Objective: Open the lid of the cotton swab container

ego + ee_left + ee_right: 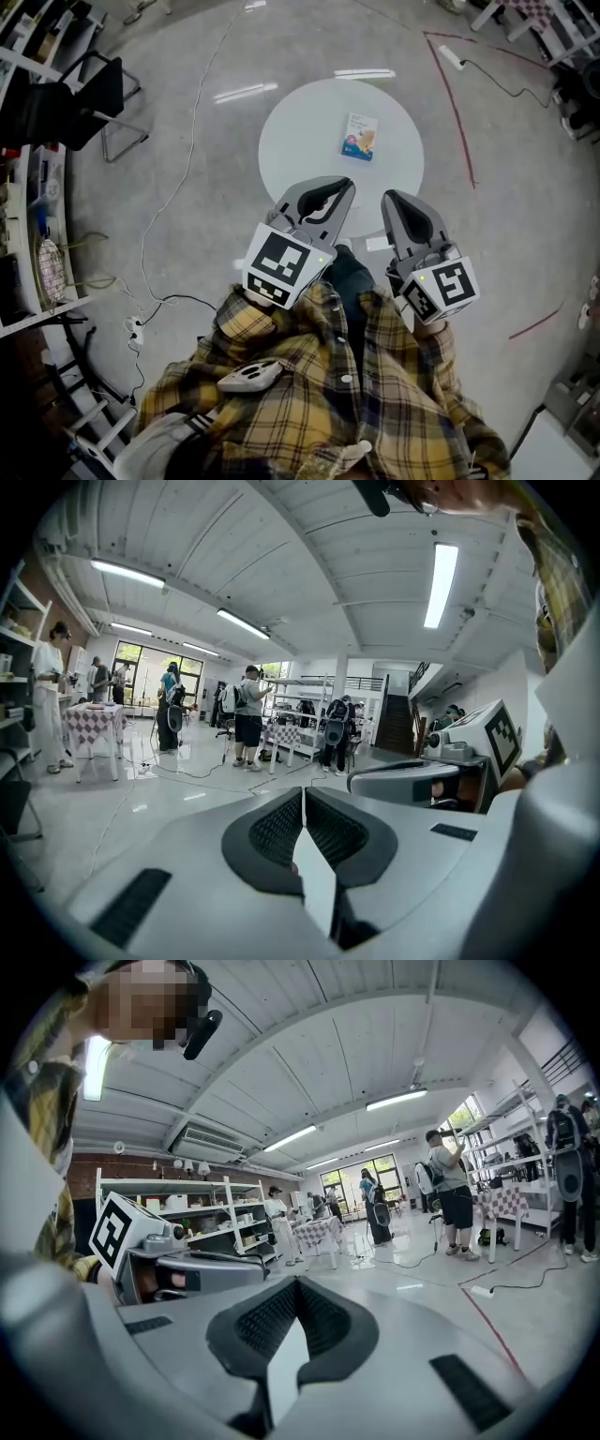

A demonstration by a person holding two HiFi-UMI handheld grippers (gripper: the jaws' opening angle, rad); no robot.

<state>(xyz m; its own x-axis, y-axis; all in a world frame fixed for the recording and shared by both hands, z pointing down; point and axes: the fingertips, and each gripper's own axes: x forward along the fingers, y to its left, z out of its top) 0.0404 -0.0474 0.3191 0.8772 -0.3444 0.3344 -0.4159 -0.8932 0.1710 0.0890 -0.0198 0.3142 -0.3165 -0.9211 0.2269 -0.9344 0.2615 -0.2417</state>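
The cotton swab container (359, 137), a small flat box with a blue and orange print, lies on the round white table (300, 141), right of the table's middle. My left gripper (343, 186) is shut and empty, its tips just over the table's near edge, well short of the box. Next to it, my right gripper (391, 197) is also shut and empty, over the same near edge. In the left gripper view the left gripper (303, 789) has its jaws closed together, and the right gripper (297, 1282) shows the same in the right gripper view. Neither gripper view shows the box.
A black chair (98, 92) and shelving (37, 216) stand at the left. White cables (192, 141) trail over the grey floor, with a power strip (451, 58) and red tape lines (455, 108) at the right. Several people (249, 719) stand by tables farther off.
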